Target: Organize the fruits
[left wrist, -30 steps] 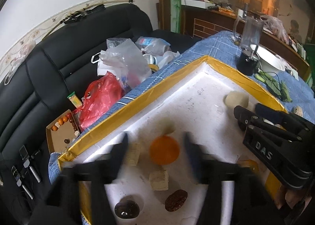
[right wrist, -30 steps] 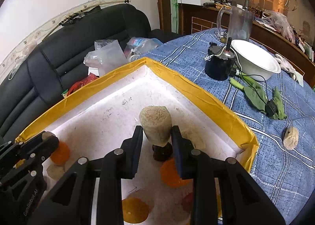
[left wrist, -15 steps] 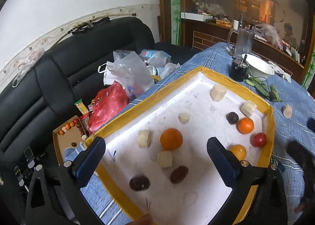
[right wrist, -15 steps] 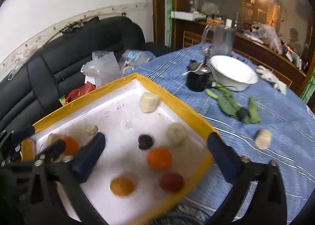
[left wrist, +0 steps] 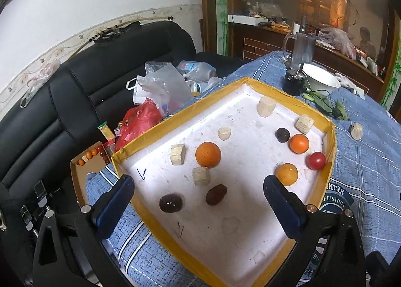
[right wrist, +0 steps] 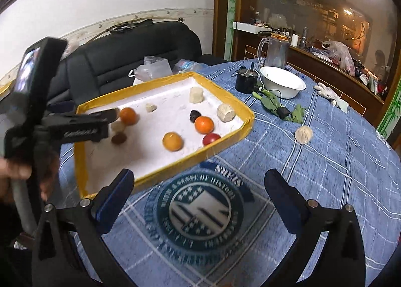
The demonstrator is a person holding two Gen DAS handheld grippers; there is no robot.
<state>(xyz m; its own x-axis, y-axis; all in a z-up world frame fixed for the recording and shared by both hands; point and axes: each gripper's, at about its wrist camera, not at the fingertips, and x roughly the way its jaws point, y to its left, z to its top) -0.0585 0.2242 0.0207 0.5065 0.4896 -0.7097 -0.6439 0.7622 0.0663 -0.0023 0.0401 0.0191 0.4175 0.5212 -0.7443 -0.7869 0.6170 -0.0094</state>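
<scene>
A yellow-rimmed white tray (left wrist: 330, 136) holds three oranges, one of them (left wrist: 208, 154) at the middle, a red tomato (left wrist: 317, 160), three dark fruits and several beige chunks. One more beige chunk (right wrist: 303, 134) lies outside on the blue cloth. My left gripper (left wrist: 198, 184) hovers open above the tray's near side, with nothing between its fingers. My right gripper (right wrist: 199, 176) is open and empty over the cloth's round emblem, in front of the tray rim (right wrist: 225, 146). The right wrist view also shows the left gripper (right wrist: 114, 114) from the side, over the tray's left end.
On the cloth behind the tray stand a white bowl (right wrist: 282, 81), a black pot (right wrist: 246, 83) and a clear jug (right wrist: 275, 52), with green leaves (right wrist: 270, 102) and a white glove (right wrist: 328, 93) nearby. A black sofa (left wrist: 75, 91) with plastic bags lies left of the table.
The right gripper let go of a beige chunk in the tray, opened wide and drew back over the cloth. The left gripper opened from around the middle orange and drew back.
</scene>
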